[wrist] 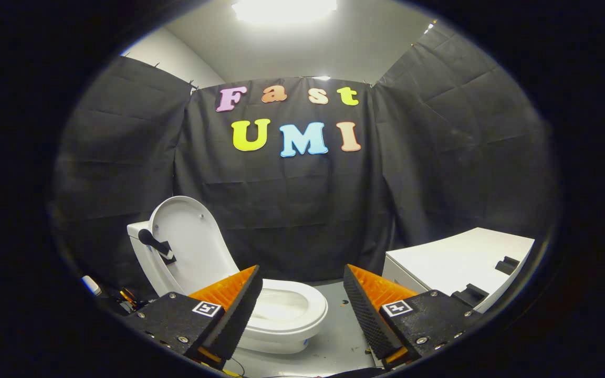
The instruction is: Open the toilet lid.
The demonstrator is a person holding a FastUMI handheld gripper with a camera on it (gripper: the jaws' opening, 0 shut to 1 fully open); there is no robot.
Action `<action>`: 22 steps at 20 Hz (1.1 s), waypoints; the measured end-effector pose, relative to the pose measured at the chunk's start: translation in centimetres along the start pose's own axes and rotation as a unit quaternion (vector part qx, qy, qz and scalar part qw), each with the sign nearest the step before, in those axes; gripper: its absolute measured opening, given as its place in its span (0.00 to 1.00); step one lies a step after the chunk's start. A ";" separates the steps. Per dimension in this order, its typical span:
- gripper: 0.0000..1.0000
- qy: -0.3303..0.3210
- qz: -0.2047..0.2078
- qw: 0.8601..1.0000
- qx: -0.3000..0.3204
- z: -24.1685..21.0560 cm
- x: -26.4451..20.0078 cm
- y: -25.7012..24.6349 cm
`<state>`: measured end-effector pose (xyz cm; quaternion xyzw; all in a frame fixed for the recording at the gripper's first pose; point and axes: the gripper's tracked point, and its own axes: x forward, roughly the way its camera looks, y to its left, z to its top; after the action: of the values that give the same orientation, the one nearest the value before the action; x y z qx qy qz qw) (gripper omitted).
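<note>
White porcelain marks the toilet (pixel 276 315), which stands on the grey floor (pixel 334 341) against the black cloth wall, ahead of the gripper (pixel 300 294) and off to its left. The toilet lid (pixel 189 241) is already raised, leaning back over the cistern with its long axis running up and slightly away, its underside facing the bowl. The open seat ring lies just beyond the left finger (pixel 231 299), which hides part of it. The fingers stand wide apart and hold nothing. By my reading the lid is open, so any further move would be a withdrawal. A white cabinet (pixel 460 257) sits beyond the right finger (pixel 373 302).
</note>
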<state>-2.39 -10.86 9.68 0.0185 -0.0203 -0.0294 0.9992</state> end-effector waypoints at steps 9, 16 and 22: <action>0.95 0.010 -0.002 1.000 -0.001 -1.1 0.4 0.7; 0.95 0.016 0.002 1.000 0.000 -1.4 0.4 0.9; 0.95 0.018 0.000 1.000 -0.003 -1.8 0.5 1.4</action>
<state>-1.70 -9.48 7.93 0.0161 -0.0023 -0.0287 0.9995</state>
